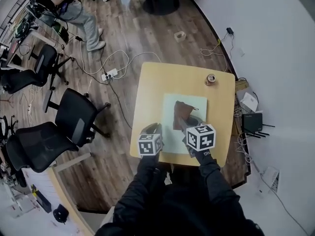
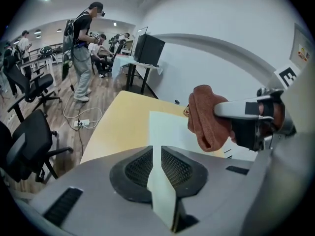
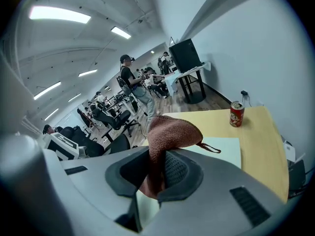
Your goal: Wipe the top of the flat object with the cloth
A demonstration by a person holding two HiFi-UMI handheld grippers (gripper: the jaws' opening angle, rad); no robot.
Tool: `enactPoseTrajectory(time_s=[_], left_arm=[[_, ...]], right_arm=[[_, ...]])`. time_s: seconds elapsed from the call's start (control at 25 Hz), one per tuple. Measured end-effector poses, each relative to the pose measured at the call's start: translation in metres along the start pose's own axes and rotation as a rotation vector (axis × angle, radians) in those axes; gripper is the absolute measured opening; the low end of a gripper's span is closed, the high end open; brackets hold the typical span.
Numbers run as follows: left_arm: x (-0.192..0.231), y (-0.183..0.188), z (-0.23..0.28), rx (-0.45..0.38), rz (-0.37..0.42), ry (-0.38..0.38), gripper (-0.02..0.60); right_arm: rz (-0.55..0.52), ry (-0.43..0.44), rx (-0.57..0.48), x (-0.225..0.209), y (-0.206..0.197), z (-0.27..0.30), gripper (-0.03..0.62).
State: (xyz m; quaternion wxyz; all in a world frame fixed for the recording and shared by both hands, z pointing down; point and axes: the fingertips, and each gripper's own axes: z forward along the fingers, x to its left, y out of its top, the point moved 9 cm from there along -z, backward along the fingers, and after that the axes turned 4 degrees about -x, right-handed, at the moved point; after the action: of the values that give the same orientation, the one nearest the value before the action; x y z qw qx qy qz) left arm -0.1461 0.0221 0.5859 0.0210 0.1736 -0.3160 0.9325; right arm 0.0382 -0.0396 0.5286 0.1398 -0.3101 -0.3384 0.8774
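Observation:
A pale green flat sheet [image 1: 170, 134] lies on the yellow table [image 1: 150, 90]. My left gripper [image 1: 152, 129] is at its near left edge. In the left gripper view the sheet's edge [image 2: 165, 181] stands pinched between the jaws of the left gripper [image 2: 156, 154], which is shut on it. A brown cloth [image 1: 183, 113] hangs over the middle of the sheet. The right gripper [image 3: 156, 168] is shut on the cloth [image 3: 170, 129], whose bunched top sticks up above the jaws. From the left gripper view the cloth [image 2: 206, 117] dangles from the right gripper, above the sheet.
A red drink can [image 1: 210, 79] stands near the table's far right corner. Black office chairs [image 1: 74, 114] stand on the floor to the left, beside a power strip with cables [image 1: 109, 74]. A black router [image 1: 252, 122] sits by the wall at right. A person [image 2: 81, 48] stands farther off.

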Motion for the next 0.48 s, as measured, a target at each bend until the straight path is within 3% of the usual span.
enactPoseTrajectory(time_s=[0.12,0.48], left_arm=[[0.013,-0.002,0.02,0.039,0.003,-0.019,0.122],[0.027,-0.02,0.054,0.159,0.019,-0.106,0.152]], right_arm=[[-0.003,0.0,0.009,-0.005,0.008,0.032,0.066],[0.042,0.029,0.056,-0.017,0.013,0.11,0.066]])
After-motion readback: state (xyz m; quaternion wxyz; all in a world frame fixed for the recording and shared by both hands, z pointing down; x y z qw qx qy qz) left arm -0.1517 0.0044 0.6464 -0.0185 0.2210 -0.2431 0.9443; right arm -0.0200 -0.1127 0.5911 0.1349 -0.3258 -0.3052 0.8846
